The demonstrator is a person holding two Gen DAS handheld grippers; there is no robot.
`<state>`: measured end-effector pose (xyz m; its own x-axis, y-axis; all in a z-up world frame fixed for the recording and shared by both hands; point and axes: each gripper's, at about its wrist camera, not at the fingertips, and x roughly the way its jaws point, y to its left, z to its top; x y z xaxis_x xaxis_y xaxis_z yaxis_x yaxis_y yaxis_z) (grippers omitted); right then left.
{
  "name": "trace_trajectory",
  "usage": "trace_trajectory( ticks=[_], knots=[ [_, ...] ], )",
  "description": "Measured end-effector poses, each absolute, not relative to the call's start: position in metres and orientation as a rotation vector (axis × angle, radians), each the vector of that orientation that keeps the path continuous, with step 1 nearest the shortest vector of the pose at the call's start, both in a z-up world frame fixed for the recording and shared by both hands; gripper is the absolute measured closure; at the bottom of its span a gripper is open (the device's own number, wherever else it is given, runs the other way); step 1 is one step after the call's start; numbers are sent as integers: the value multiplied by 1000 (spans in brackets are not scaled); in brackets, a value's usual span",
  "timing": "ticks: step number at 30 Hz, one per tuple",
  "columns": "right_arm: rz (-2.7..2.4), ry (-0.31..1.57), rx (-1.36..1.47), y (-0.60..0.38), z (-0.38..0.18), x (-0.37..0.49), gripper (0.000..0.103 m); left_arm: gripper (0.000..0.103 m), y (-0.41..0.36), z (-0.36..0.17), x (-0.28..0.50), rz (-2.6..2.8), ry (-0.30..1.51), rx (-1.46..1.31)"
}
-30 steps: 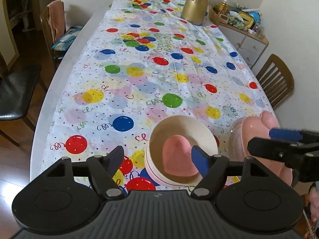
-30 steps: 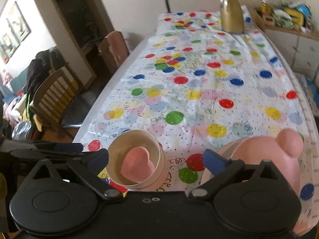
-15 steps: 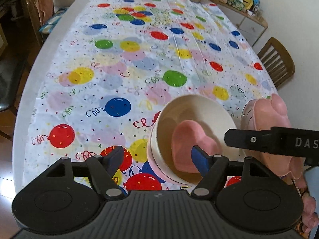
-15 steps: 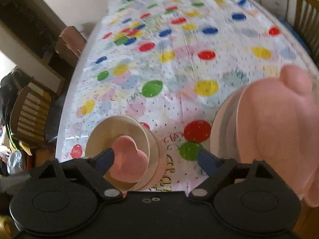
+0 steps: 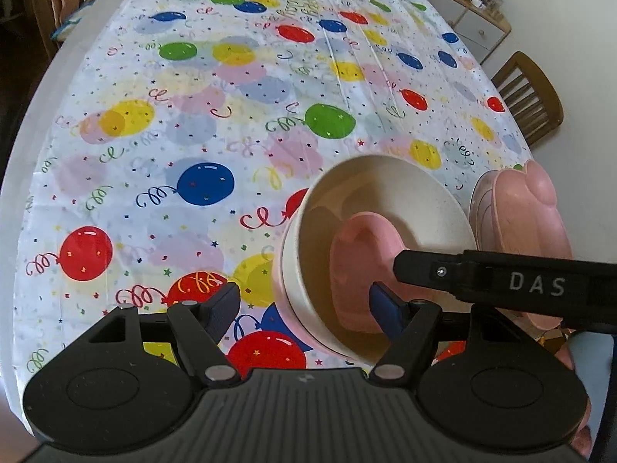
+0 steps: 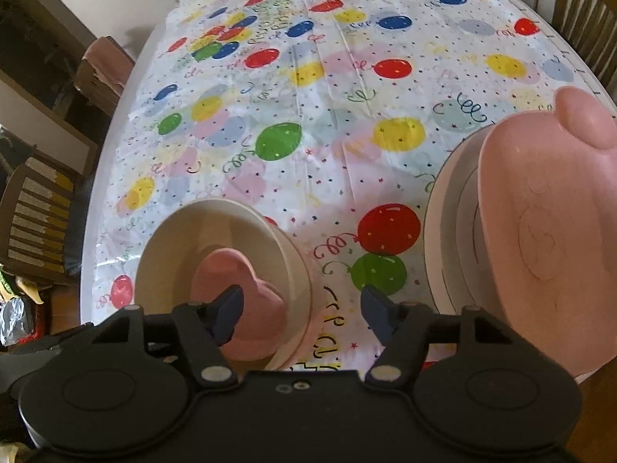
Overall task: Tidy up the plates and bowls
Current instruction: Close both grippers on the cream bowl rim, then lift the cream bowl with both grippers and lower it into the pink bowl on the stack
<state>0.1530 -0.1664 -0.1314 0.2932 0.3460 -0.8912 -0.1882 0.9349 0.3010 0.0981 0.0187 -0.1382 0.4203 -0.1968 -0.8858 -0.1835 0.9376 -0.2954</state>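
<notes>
1. The cream bowl (image 5: 385,200) stands on the balloon tablecloth (image 5: 200,123), near its front edge, and is the landmark here.
2. Inside the cream bowl lies a pink heart dish (image 5: 360,254).
3. Under the cream bowl, a pink rim of another dish shows.
4. To the right of the cream bowl, well apart, is a stack of plates (image 6: 449,231) with a pink eared plate (image 6: 540,208) on top.
5. The left gripper (image 5: 304,308) hovers at the bowl's near rim; its 2 fingers are apart and hold nothing.
6. The right gripper (image 6: 300,310) hovers between the cream bowl and the stack, fingers spread and holding nothing.
</notes>
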Motion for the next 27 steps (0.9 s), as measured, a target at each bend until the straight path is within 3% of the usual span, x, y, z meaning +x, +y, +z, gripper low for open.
trace_trajectory(
  ticks=[4, 13, 17, 22, 27],
  knots=[
    [354, 1239, 158, -164, -135, 154, 55, 38, 21, -140, 100, -14, 1158, -392],
    [343, 1257, 179, -164, -139, 152, 63, 63, 26, -145, 101, -52, 1179, -430],
    [339, 1254, 176, -163, -138, 151, 65, 66, 26, -144, 101, -52, 1187, -425],
    [336, 1242, 136, -159, -137, 147, 79, 70, 30, -144, 102, -55, 1194, -431],
    [331, 1226, 117, -157, -134, 142, 80, 70, 29, -140, 101, -63, 1190, -417]
  ],
)
